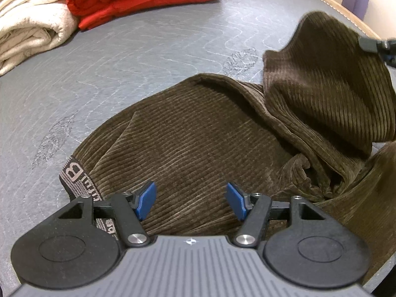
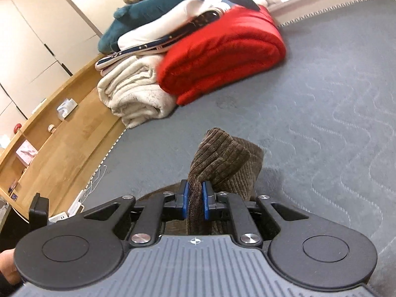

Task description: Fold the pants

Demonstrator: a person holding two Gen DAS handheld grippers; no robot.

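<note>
The left gripper (image 1: 190,200) points steeply downward, its two blue pads (image 1: 146,199) standing well apart with nothing pressed between them; brown fabric lies just below and ahead of the tips without touching either pad. The right gripper (image 2: 195,199) points shallowly downward and is clamped, its blue pads (image 2: 185,198) nearly together and squeezing a bunched fold of cloth that rises ahead of the fingertips. In the left wrist view its dark tip shows at the far right edge, raised
</note>
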